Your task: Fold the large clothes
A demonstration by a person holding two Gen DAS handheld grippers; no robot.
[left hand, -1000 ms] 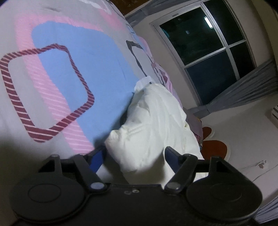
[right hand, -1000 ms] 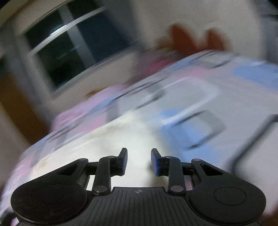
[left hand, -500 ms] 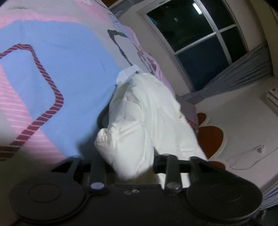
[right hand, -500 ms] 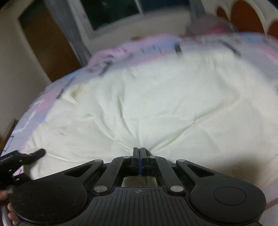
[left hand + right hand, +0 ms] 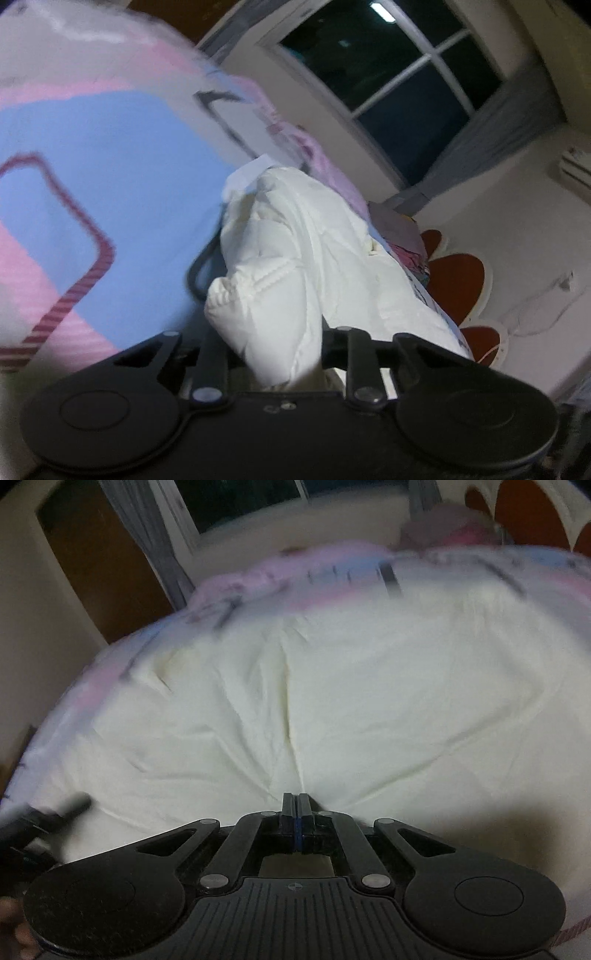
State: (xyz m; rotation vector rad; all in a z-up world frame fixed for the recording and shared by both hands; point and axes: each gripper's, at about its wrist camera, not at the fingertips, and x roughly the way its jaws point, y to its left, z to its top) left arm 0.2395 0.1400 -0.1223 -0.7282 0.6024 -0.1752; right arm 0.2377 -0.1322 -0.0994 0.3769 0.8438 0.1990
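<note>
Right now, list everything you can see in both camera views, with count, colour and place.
Puffy quilted garment: one, cream white, lying on the bed, pinched by both grippers.
Patterned bedsheet: one, blue, pink and grey with maroon outlines, under the garment.
Window: one, dark panes, white frame, wall beyond the bed.
Curtains: grey, beside the window.
Headboard: white with orange-red panels, bed's far end.
Left gripper: black, shut on the garment's bunched end.
Right gripper: black, shut on a garment fold.

Left tongs (image 5: 273, 354), right tongs (image 5: 297, 821): matte black, round discs, silver pivot screws.
</note>
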